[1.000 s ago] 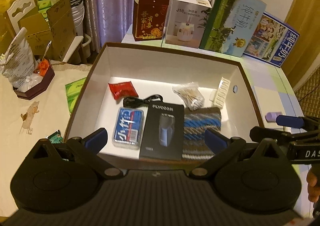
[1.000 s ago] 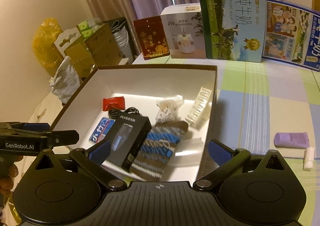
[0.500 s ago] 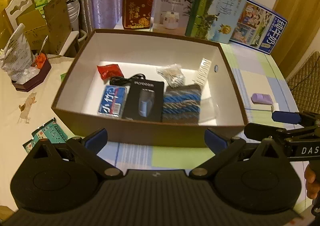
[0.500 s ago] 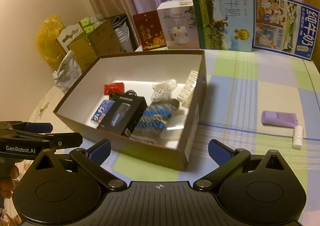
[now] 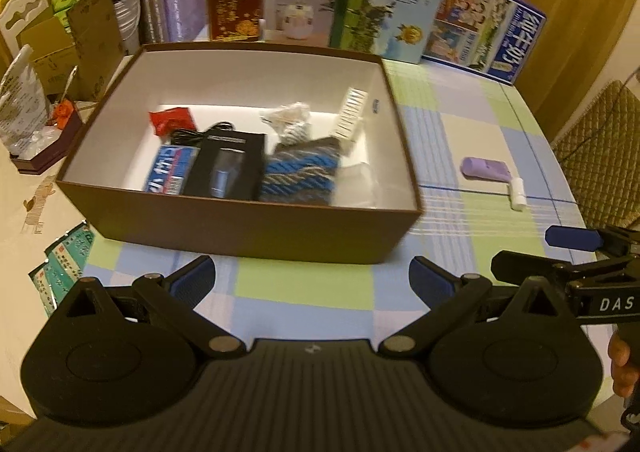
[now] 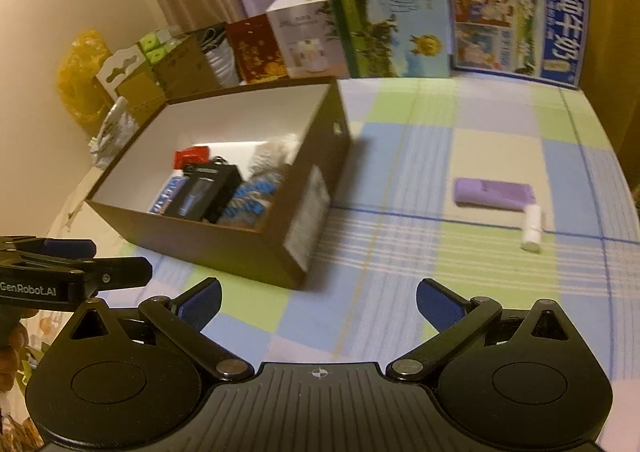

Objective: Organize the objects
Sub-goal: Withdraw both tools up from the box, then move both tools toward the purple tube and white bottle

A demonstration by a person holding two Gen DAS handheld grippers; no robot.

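- Since the left wrist view looks down over the brown box (image 5: 240, 228) on the checked cloth (image 5: 304, 284), we can see what is already inside: a black carton (image 5: 226, 166), a blue pack (image 5: 170, 174), a striped knit piece (image 5: 298, 174), a red packet (image 5: 172, 121) and a comb (image 5: 350, 114).
- In the same view our left gripper (image 5: 312, 278) is spread wide and empty, short of the box's near wall. The right gripper (image 5: 560, 252) shows at the right edge, side-on.
- Still outside the box, well to its right, lie a purple case (image 5: 486, 168) and a white tube (image 5: 518, 194), which touch or nearly touch.
- In the right wrist view, our right gripper (image 6: 318, 302) is also spread wide and empty, with the case (image 6: 494, 192) and tube (image 6: 533, 228) ahead of it and to the right.
- We judge the case light, stiff and smooth, so it may slip; we would close across its short sides, near the middle.
- The tube looks light and round, likely to roll away when nudged. We would pinch it across its width, squarely from above.
- The picture is blurred, so we cannot tell whether either has a loose cap.
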